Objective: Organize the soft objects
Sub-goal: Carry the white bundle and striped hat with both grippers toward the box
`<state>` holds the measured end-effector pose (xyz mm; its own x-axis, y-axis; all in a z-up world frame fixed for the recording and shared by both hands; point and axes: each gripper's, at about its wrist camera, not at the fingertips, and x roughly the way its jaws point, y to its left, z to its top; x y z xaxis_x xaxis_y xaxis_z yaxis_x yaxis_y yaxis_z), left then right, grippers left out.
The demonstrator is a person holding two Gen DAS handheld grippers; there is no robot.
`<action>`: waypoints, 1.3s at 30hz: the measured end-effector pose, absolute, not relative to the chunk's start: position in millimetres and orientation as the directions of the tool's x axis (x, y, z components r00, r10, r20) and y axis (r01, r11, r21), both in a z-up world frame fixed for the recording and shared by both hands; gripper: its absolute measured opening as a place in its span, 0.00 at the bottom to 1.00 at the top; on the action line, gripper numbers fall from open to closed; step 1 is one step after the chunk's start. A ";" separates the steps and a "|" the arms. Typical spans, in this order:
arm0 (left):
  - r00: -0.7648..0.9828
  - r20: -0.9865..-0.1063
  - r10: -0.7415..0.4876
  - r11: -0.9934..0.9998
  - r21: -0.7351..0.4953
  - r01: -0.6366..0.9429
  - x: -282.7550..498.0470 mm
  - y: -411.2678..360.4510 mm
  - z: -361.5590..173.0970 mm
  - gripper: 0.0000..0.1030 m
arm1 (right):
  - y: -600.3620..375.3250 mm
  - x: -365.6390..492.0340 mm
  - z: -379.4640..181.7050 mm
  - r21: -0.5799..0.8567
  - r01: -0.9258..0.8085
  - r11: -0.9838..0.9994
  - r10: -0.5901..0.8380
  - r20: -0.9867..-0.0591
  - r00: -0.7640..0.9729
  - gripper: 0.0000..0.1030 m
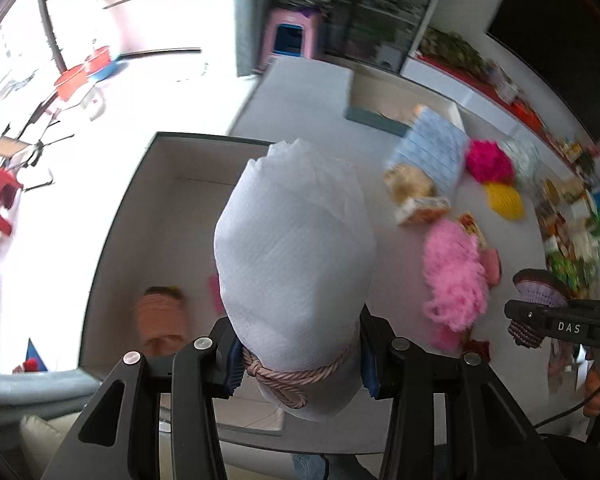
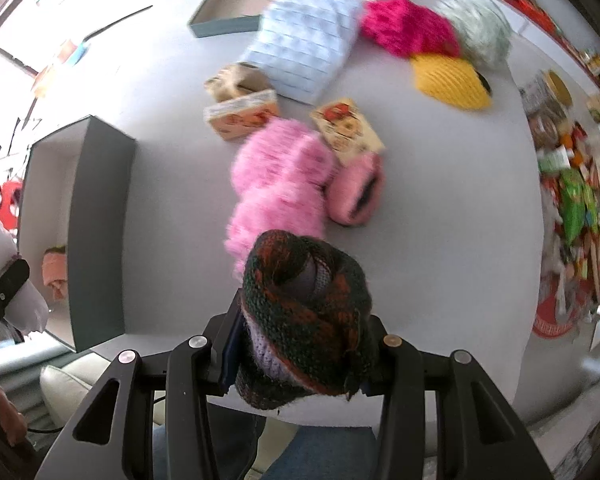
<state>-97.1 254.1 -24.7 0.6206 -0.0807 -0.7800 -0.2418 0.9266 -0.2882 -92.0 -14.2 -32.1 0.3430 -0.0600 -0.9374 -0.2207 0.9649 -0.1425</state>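
White bundle [image 1: 296, 248]: we judge it light and squashy; the cord-tied neck low in the left view gives the firmest hold.
Left gripper [image 1: 300, 356]: our fingers are clamped on that neck, the bundle standing up centre frame over the open grey box [image 1: 112, 216].
Knitted roll [image 2: 308, 312]: soft, springy wool, best pinched across its middle.
Right gripper [image 2: 300, 364]: fingers clamped on the roll, lower centre, above the bench [image 2: 440, 208].
Pink fluffy yarn [image 2: 280, 184]: lies just beyond.

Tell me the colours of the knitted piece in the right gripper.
Dark green and orange-red, with lilac inside: the knitted piece, clearest in the right wrist view.
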 end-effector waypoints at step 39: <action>0.530 -0.848 0.018 0.776 -0.322 -0.542 -88.6 367.5 -79.7 0.45 | 255.6 -83.9 -59.5 -0.142 -0.648 0.748 0.066 -0.956 0.286 0.46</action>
